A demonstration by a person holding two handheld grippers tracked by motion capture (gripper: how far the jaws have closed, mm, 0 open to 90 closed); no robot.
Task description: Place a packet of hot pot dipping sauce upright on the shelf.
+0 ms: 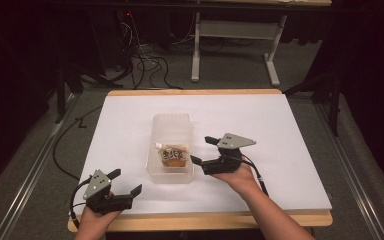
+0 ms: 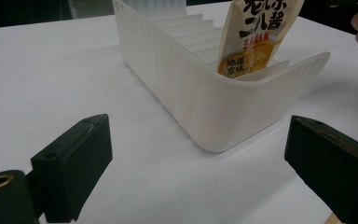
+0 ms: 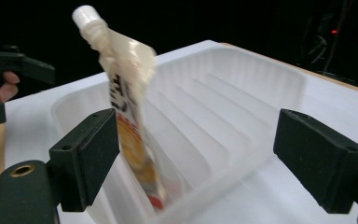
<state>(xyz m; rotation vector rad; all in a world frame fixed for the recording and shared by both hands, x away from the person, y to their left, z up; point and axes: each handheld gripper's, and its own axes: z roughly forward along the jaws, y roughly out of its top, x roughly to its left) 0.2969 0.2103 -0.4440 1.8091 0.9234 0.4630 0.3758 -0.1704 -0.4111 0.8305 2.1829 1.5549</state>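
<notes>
a spouted sauce pouch with printed characters and an orange patch stands at the near end of a translucent ribbed tray, at the centre of the high view. in the right gripper view the pouch rises upright against the tray's near wall, its white cap at the upper left of the frame. in the left gripper view the pouch sits at the top centre, inside the tray's rounded corner. the tray rests on the white surface. the right gripper lies just right of the tray, jaws spread wide and grasping nothing, apart from the pouch. the left gripper sits at the lower left of the high view, near the surface's front edge, well apart from the tray, jaws likewise released. cables lie on the floor beyond the surface.
</notes>
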